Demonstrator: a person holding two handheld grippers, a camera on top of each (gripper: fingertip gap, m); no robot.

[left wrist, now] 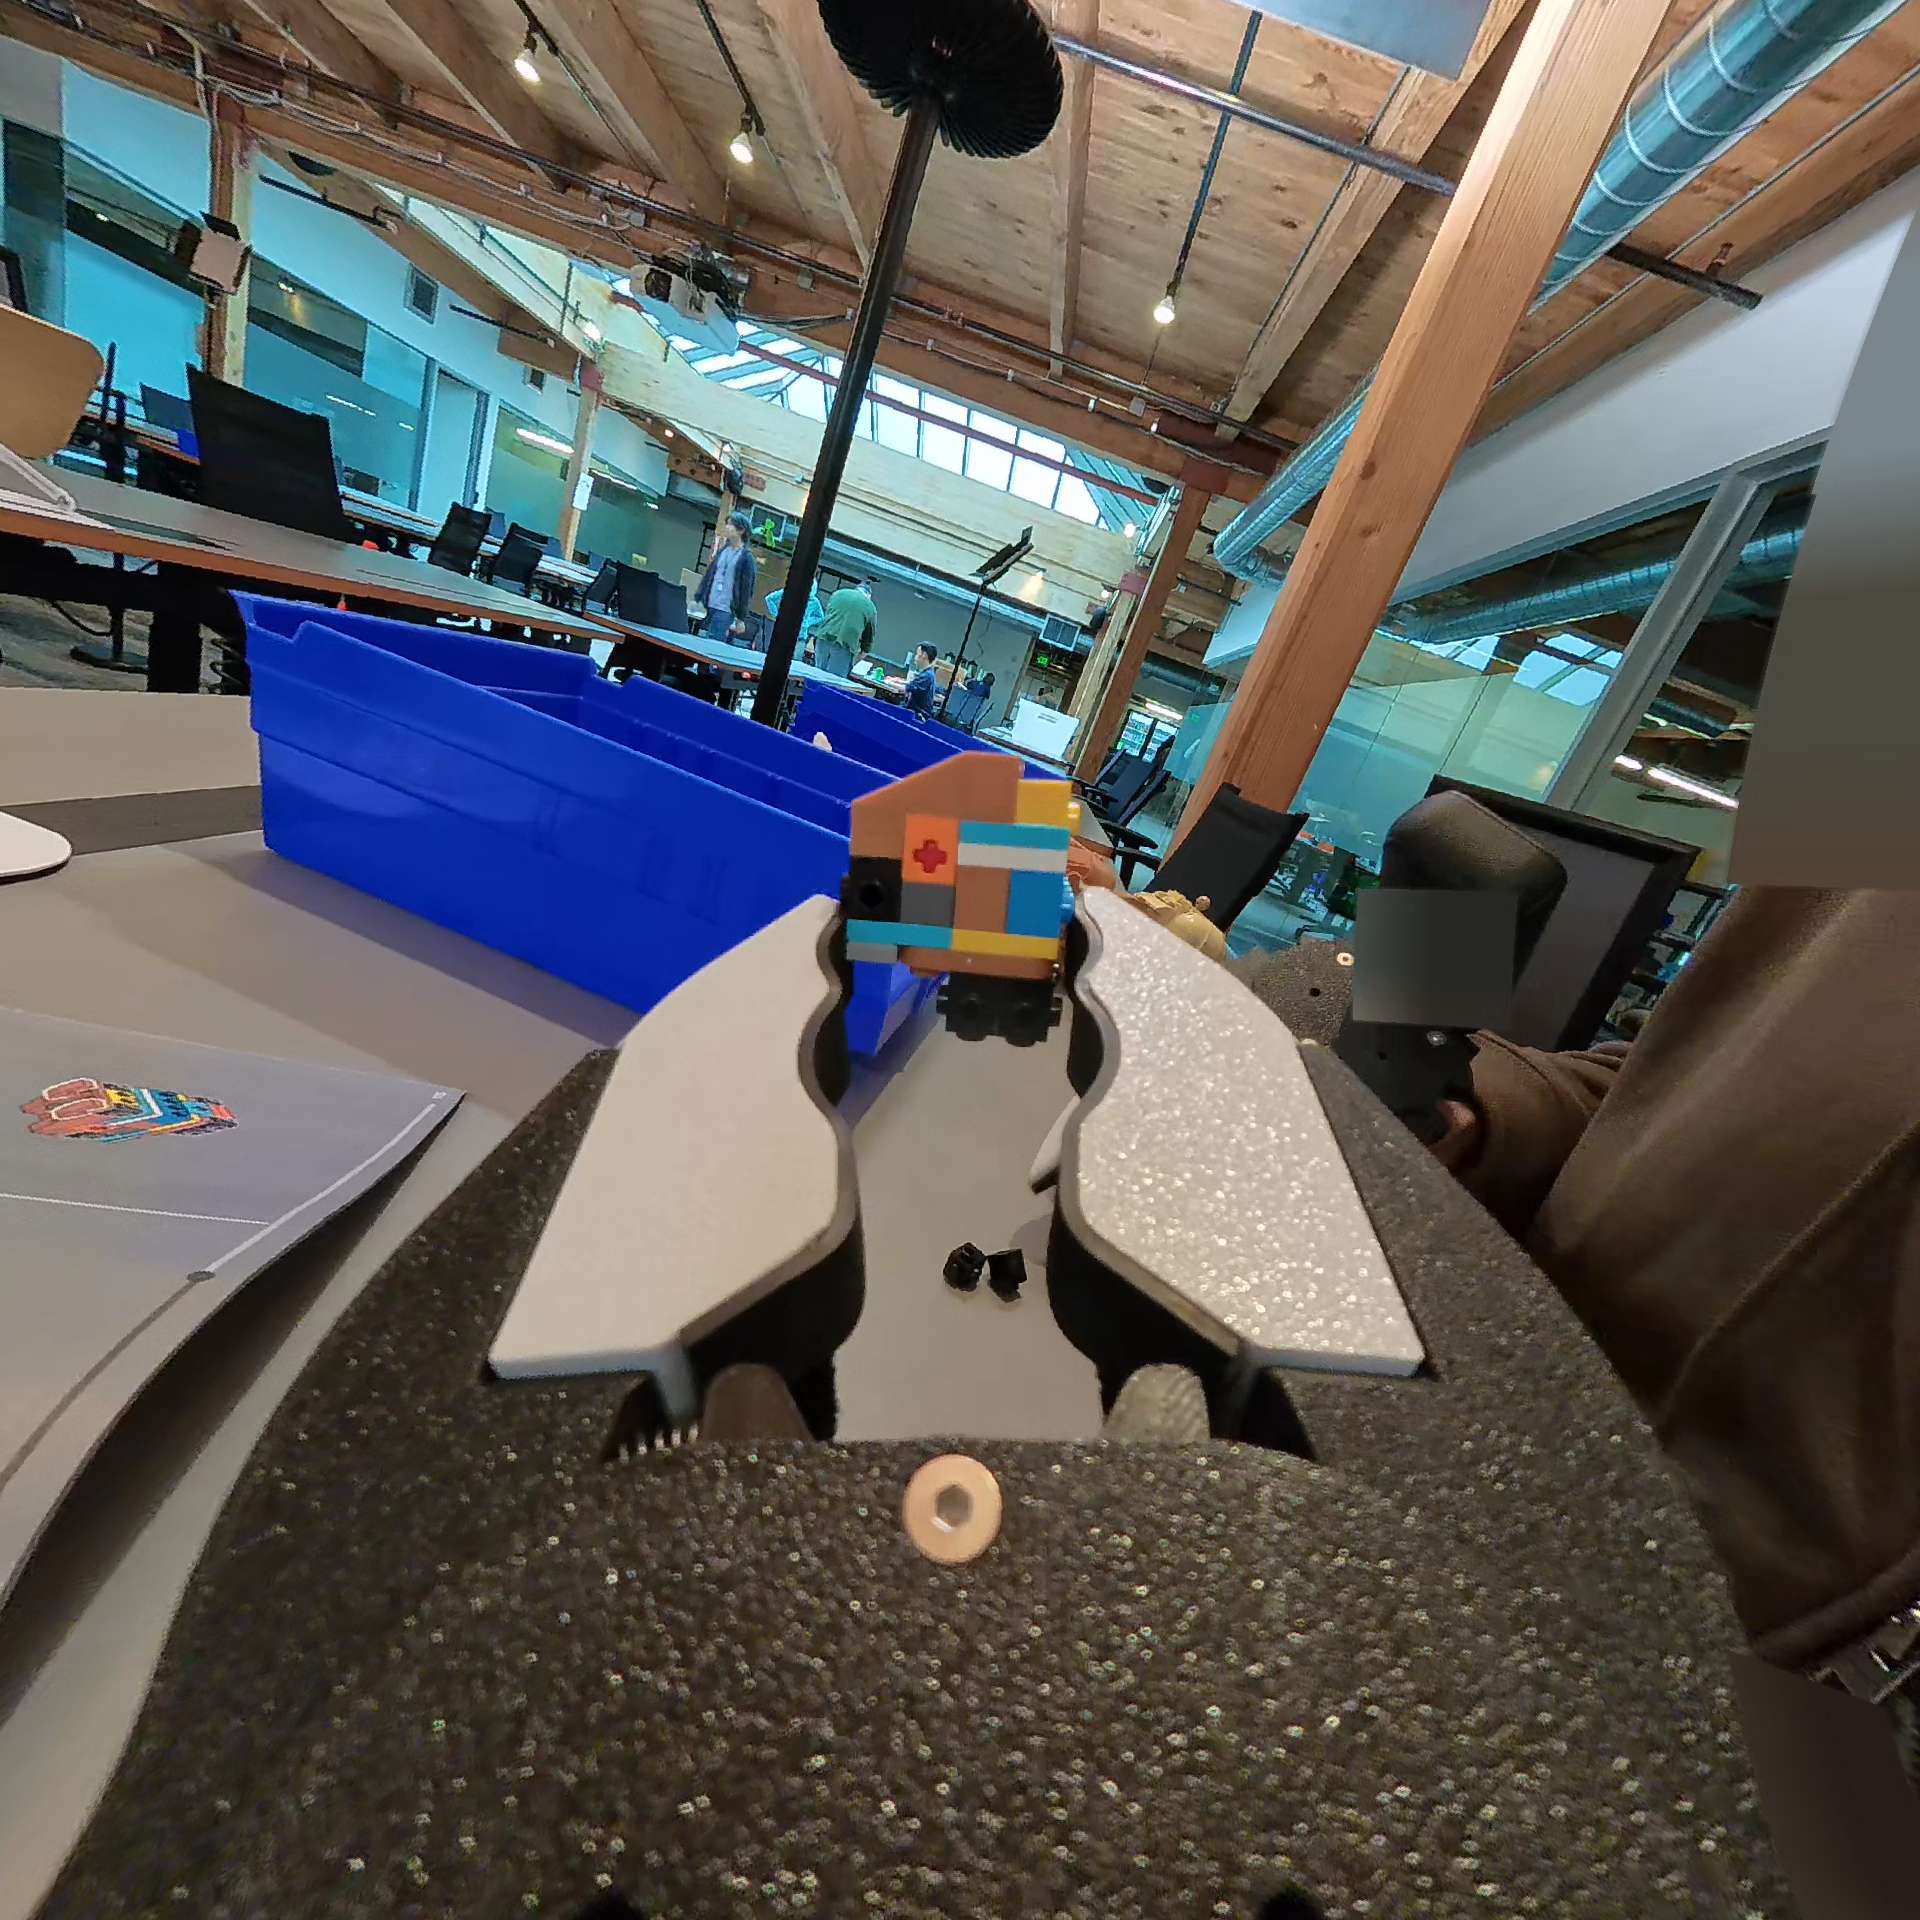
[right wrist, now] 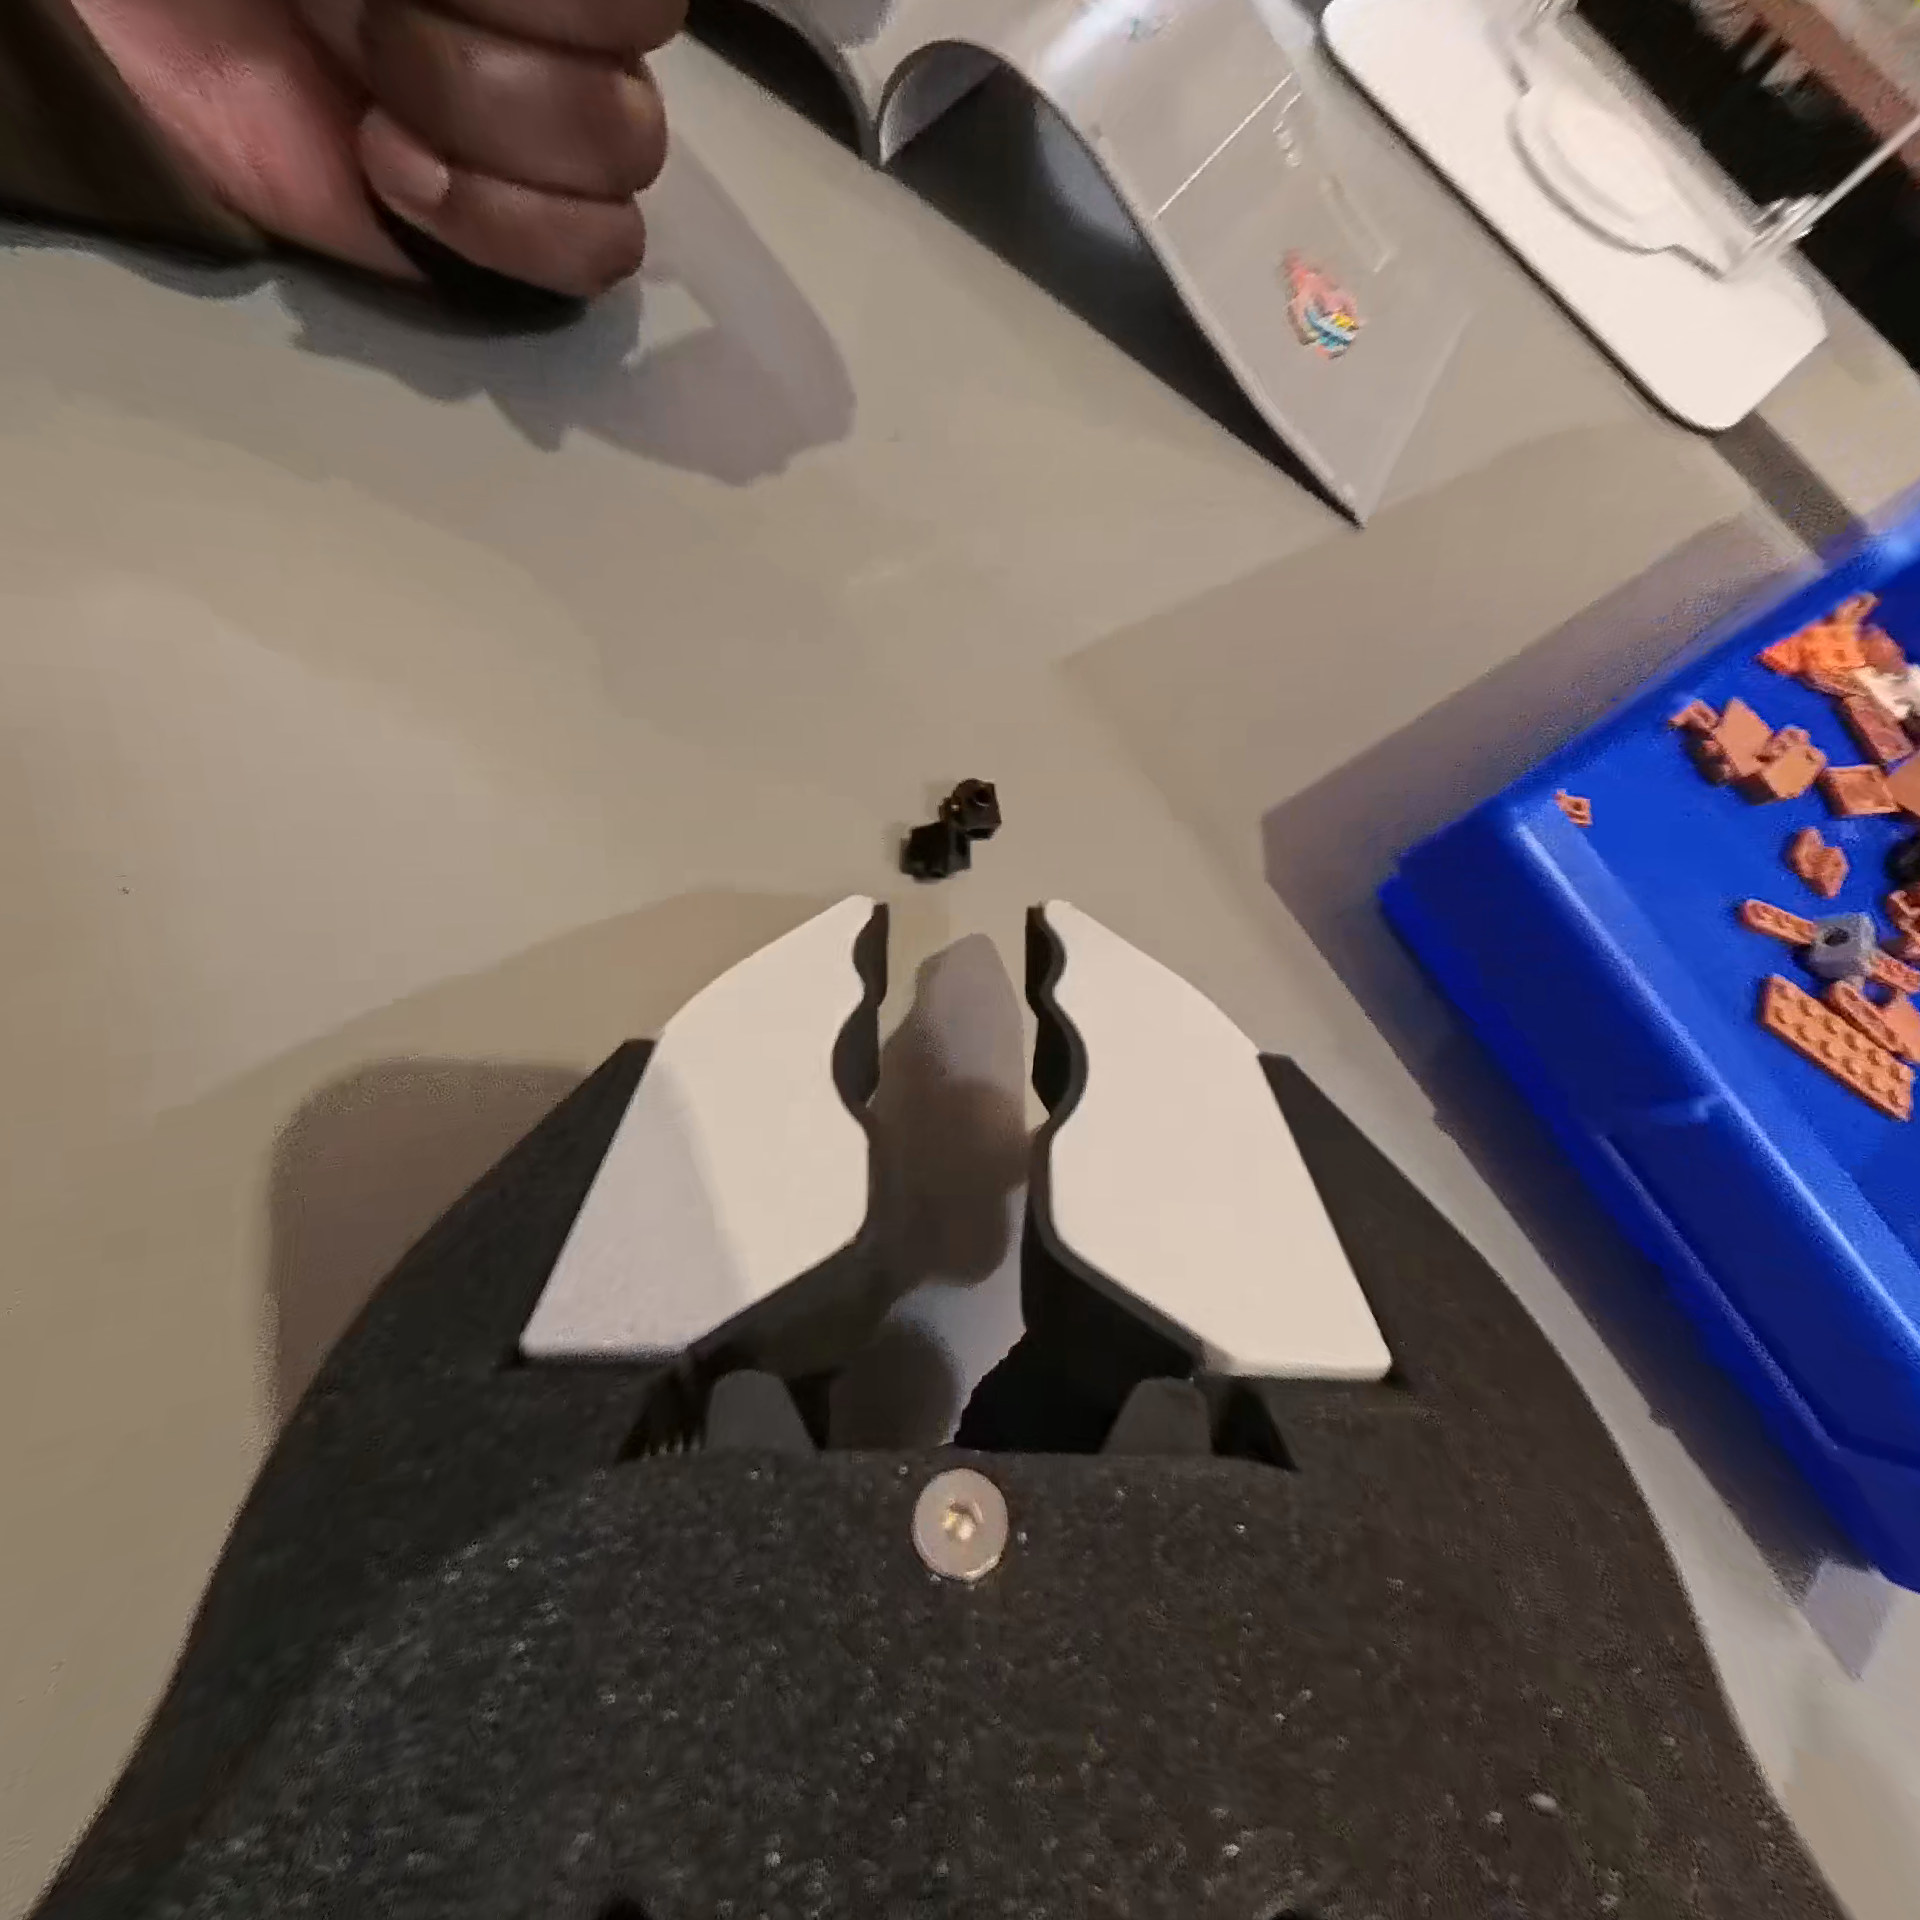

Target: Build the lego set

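My left gripper [left wrist: 956,935] is shut on a multicoloured lego model [left wrist: 961,873] of brown, blue, yellow and orange bricks with black pieces at its base. It holds the model up above the grey table. Two small black lego pieces [left wrist: 984,1270] lie on the table below it. In the right wrist view the same two black pieces [right wrist: 948,828] lie on the table just beyond my right gripper [right wrist: 956,920], which is open and empty, its fingertips a short way from them.
A blue bin [right wrist: 1558,935] with several orange and brown lego pieces [right wrist: 1839,821] stands at the right. It also shows in the left wrist view [left wrist: 540,800]. An open instruction booklet [right wrist: 1226,208] lies beyond. A person's hand [right wrist: 468,135] is at the upper left. My right fingertips sit around 15 cm from my left ones.
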